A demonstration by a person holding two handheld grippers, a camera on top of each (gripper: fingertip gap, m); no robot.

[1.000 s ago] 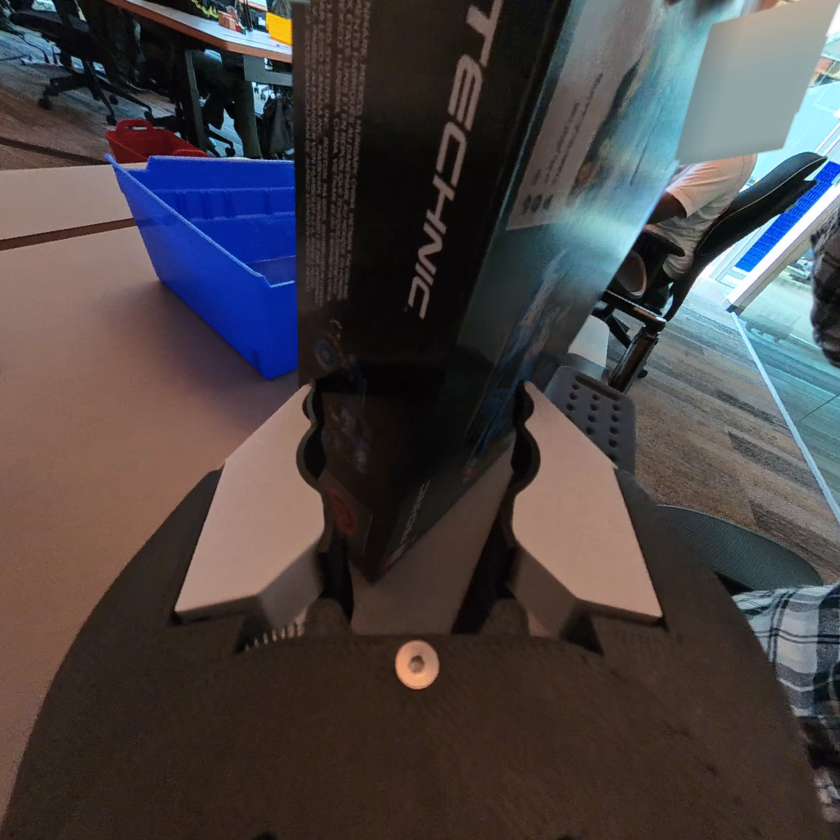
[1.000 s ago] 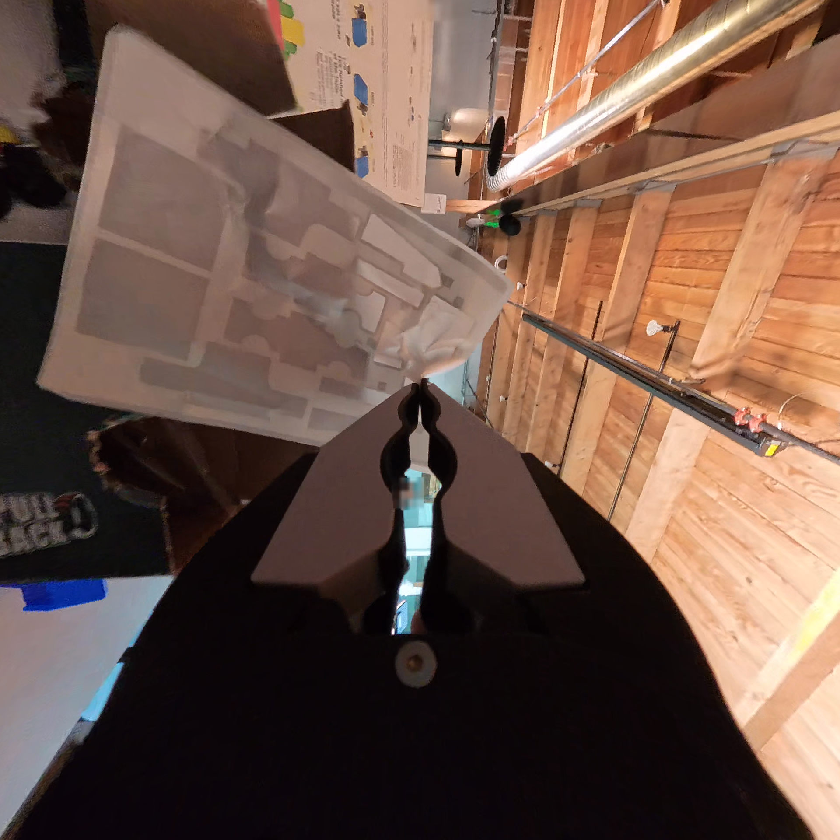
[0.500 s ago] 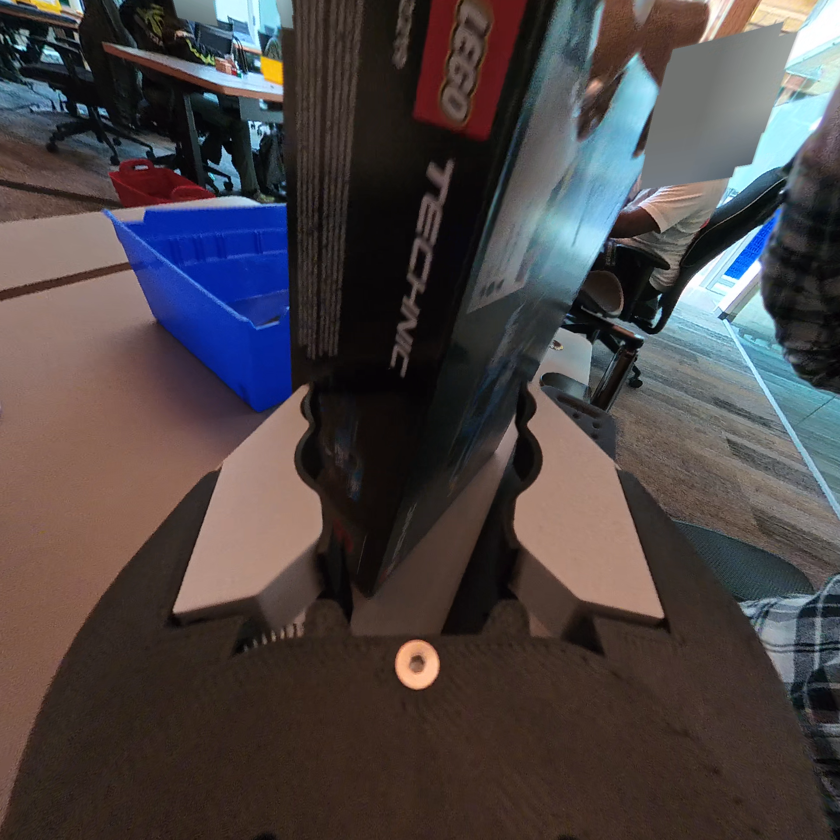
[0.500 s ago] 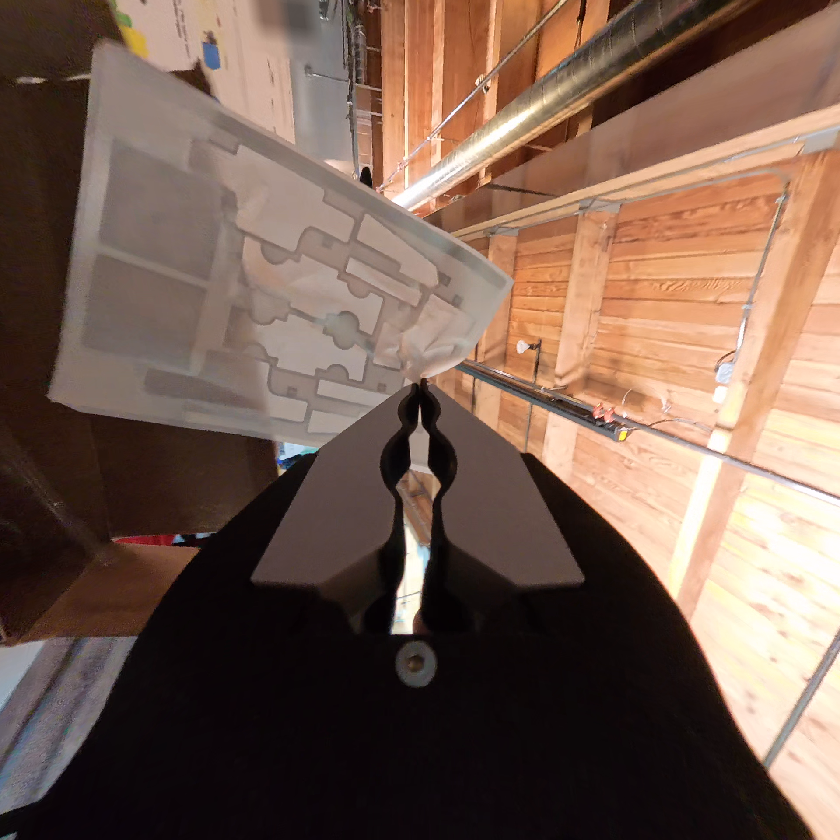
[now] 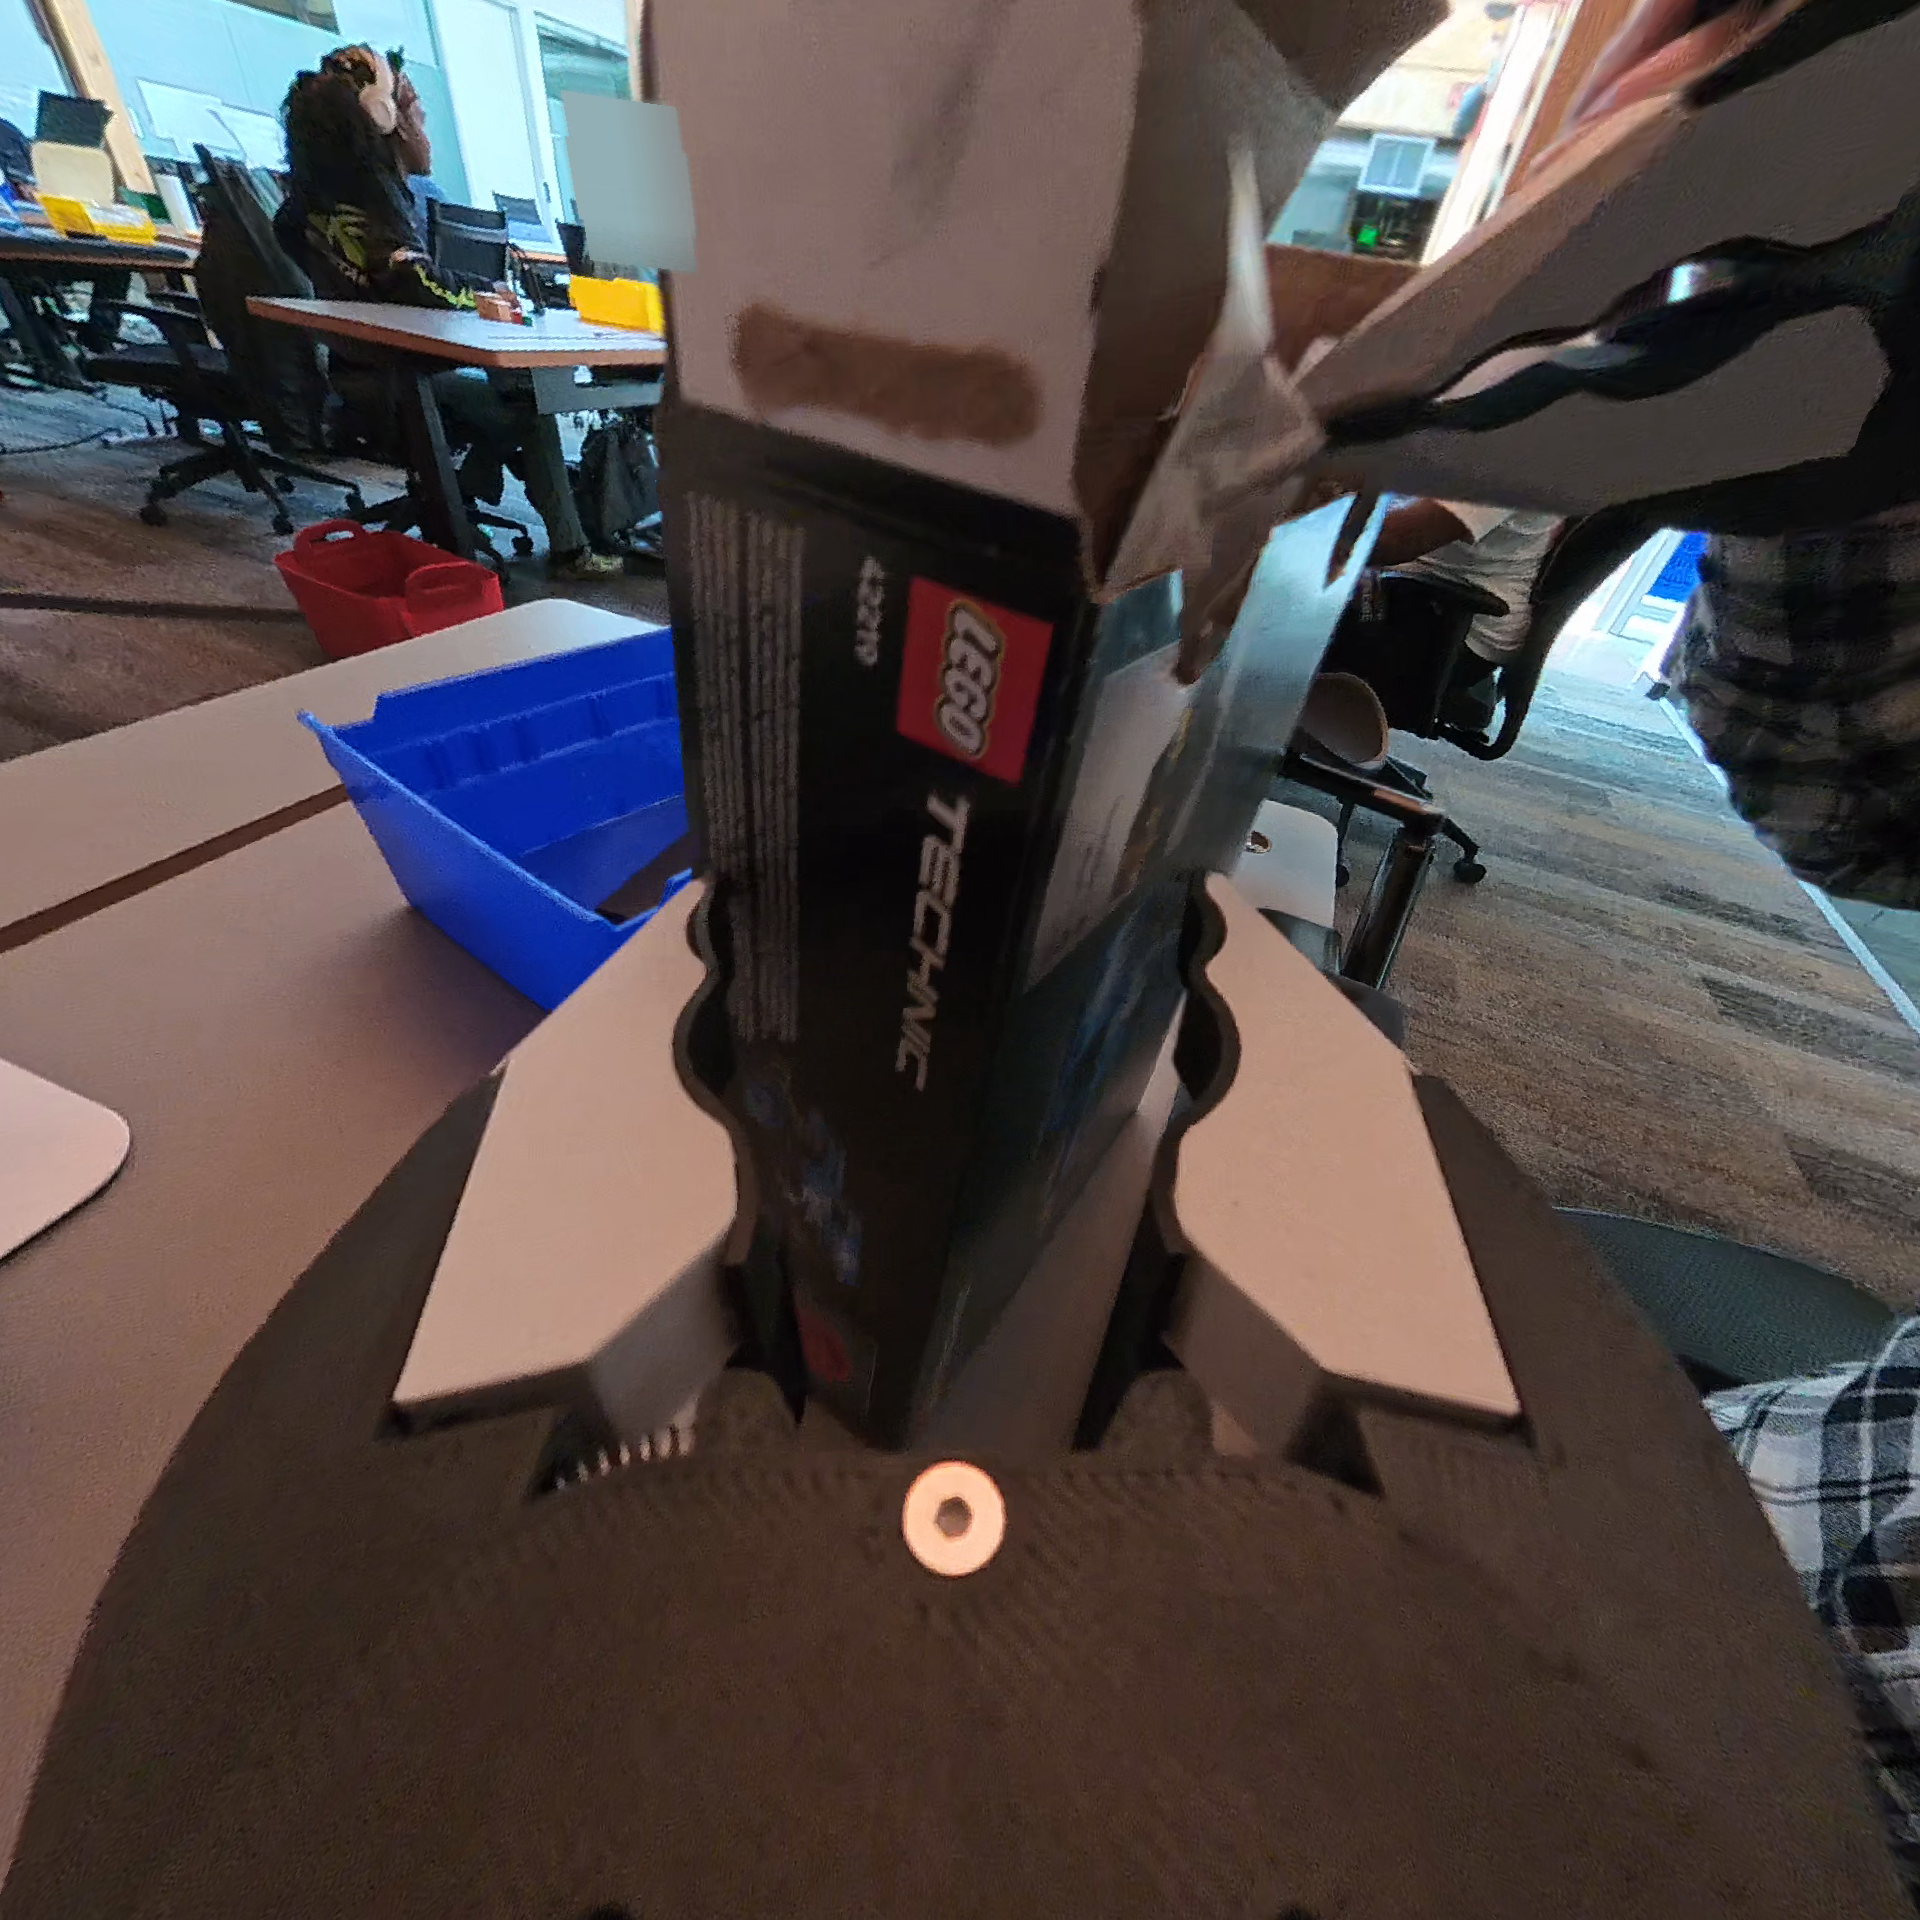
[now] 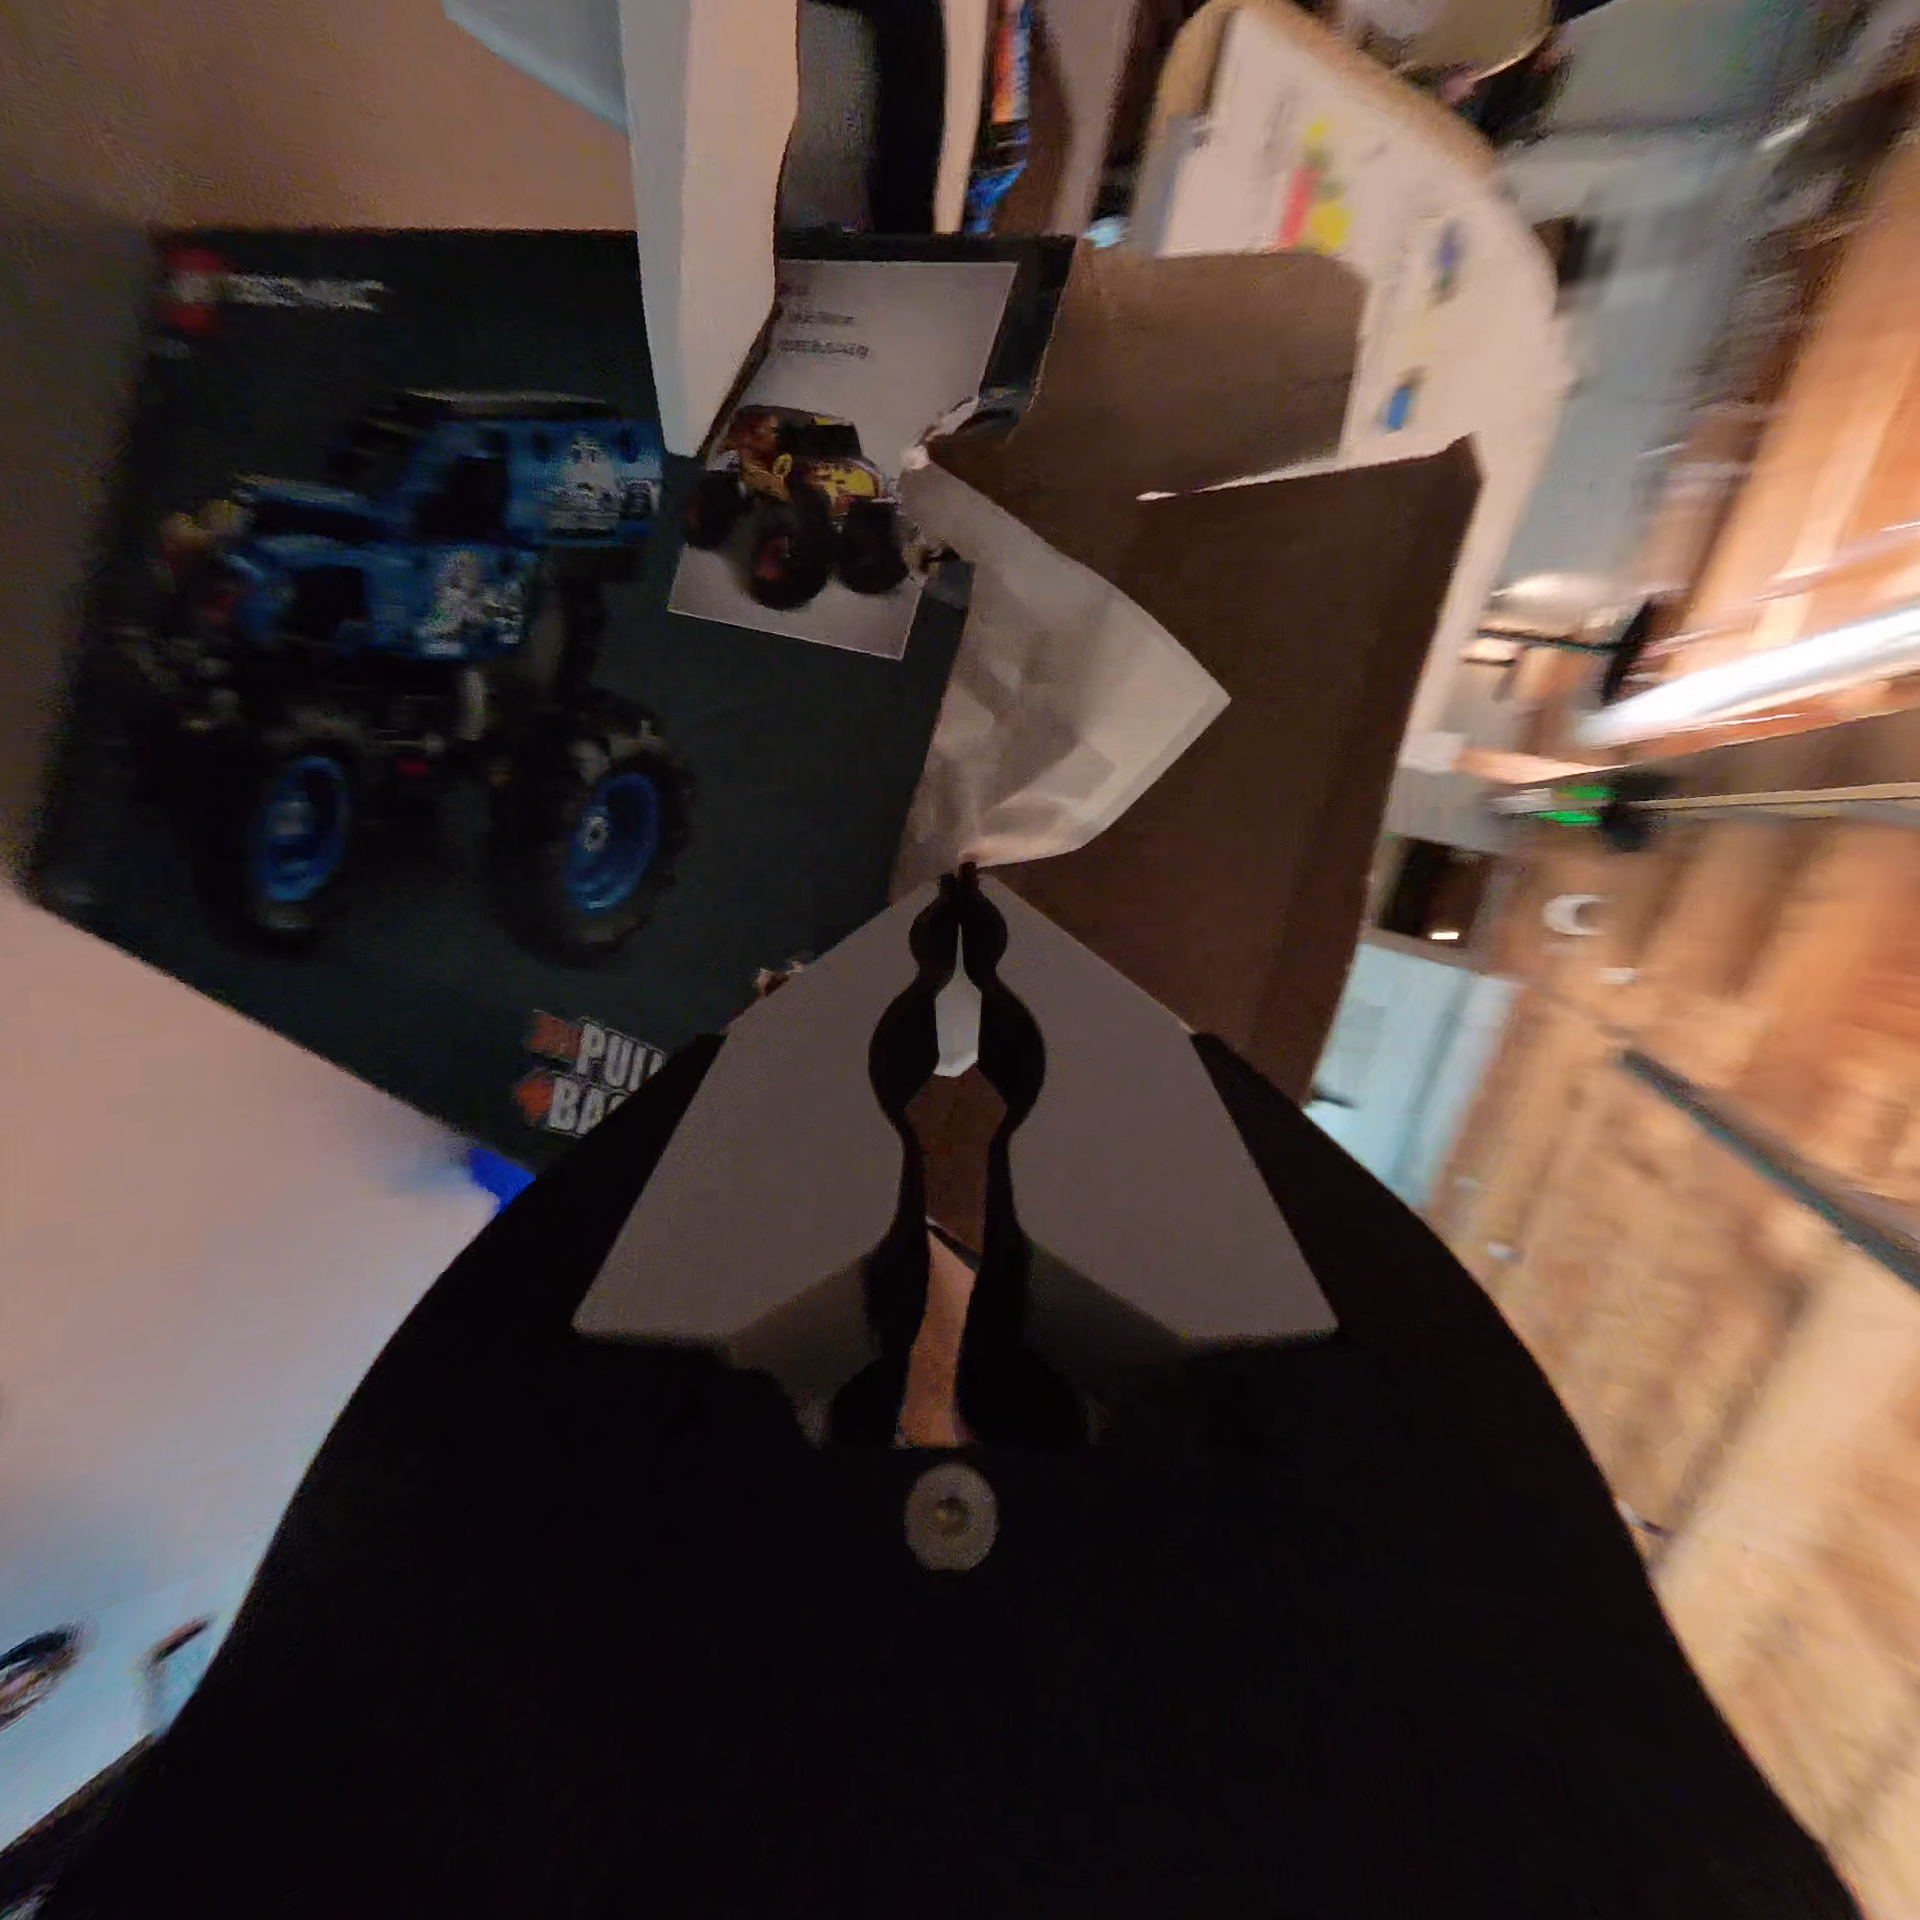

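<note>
The left gripper (image 5: 951, 935) is clenched on the dark box (image 5: 883, 831), which stands upright above the table (image 5: 208, 1039), its top flaps open. The right gripper (image 6: 958, 883) pinches a corner of a white sheet (image 6: 1049, 707) at the box mouth; the rest of the sheet is hidden inside. The box covers part of the blue bin (image 5: 520, 790). Both views are blurred.

left wrist view close behind the box (image 5: 894, 831), right wrist view rolled sideways, both share it
</note>
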